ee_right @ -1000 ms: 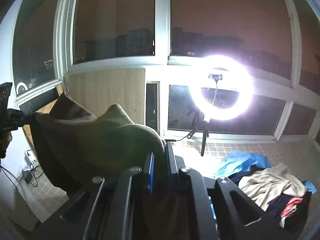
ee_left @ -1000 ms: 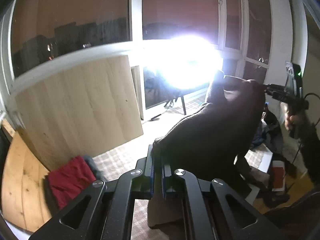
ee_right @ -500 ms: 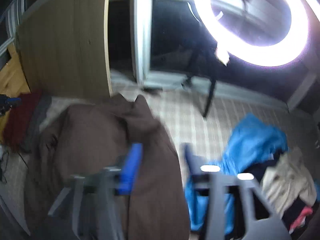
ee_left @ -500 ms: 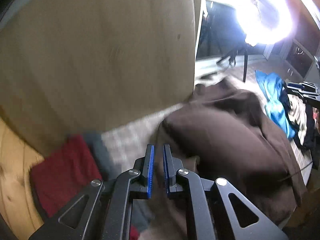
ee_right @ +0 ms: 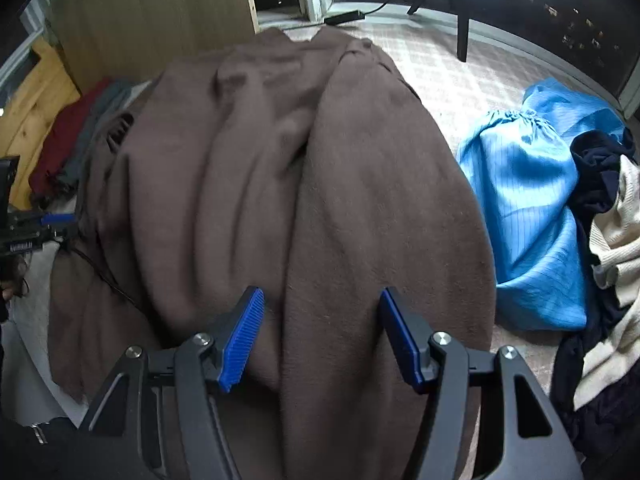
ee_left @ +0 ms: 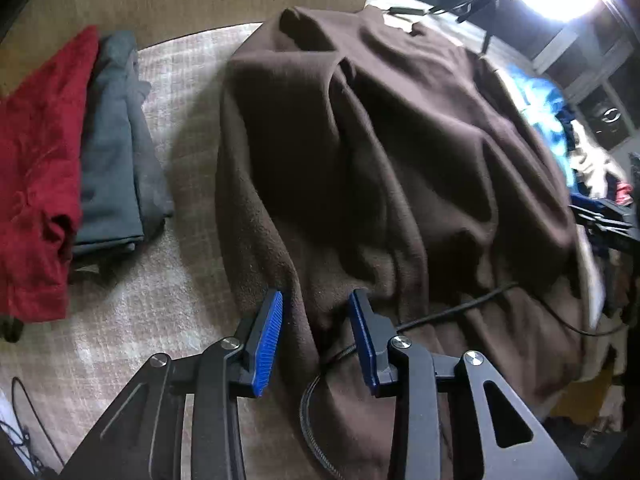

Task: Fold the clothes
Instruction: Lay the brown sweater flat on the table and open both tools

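Blue-padded fingers, left: left gripper [ee_left: 314,336] spread apart, gripping nothing, low over the near hem of the brown garment [ee_left: 380,152].
Fingers, right: right gripper [ee_right: 320,334] likewise released, 2 pads straddling a long ridge of cloth.
Why so: both probably hover at the near edge to smooth or take a fresh pinch.
Garment: lies spread on the checked floor covering [ee_left: 160,288], rumpled in lengthwise creases, thick and fleecy; a black cable [ee_left: 452,312] crosses it.
Left side: red and grey folded pieces [ee_left: 68,152].
Right side: blue cloth heap [ee_right: 532,200].
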A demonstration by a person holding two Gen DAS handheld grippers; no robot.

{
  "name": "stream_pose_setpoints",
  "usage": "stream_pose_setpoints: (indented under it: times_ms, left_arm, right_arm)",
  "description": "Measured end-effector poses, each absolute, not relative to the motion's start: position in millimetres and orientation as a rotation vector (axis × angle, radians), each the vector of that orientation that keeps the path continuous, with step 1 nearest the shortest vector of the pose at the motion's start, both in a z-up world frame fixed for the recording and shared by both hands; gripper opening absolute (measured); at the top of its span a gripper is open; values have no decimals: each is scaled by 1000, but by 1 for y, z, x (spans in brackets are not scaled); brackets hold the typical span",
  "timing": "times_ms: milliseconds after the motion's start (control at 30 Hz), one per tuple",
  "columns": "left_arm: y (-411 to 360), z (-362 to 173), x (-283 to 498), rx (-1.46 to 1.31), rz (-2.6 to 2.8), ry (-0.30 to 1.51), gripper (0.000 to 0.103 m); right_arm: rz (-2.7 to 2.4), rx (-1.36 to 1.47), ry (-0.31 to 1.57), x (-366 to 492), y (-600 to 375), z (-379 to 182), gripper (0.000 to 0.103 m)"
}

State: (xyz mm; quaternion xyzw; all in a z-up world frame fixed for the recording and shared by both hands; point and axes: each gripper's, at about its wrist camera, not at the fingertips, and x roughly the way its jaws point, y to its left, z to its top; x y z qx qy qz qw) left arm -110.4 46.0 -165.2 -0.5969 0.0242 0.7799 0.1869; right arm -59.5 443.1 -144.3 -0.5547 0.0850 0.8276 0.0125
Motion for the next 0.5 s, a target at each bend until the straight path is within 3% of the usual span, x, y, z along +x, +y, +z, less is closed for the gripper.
stream_pose_setpoints:
  times_ms: [33,100,133,267,467,500]
  left_arm:
    - [44,-158,-109,-1668,2211,66,3]
    - [40,-145,-107,-1644,2242,61,3]
    - [38,-138,-106,-1632,2258,59,3]
    - [30,-111,-101,-1582,2319,50,3]
    - [-9,-65,-112,-1528,2490,92,3]
    - [-21,-64,-118,-1550,2520,104,7]
  right_arm:
    - [2581,-1738,273,-58,446,-147,56]
    - [2596,-1761,336,-56,458,-149,27]
    - [2597,-1769,366,-54,464,-149,7]
    - [2617,-1749,416,-47,484,-139,5]
    - [2603,-1534,219,-35,526,-85,4]
    - [2568,-1490,164,-36,539,-76,4]
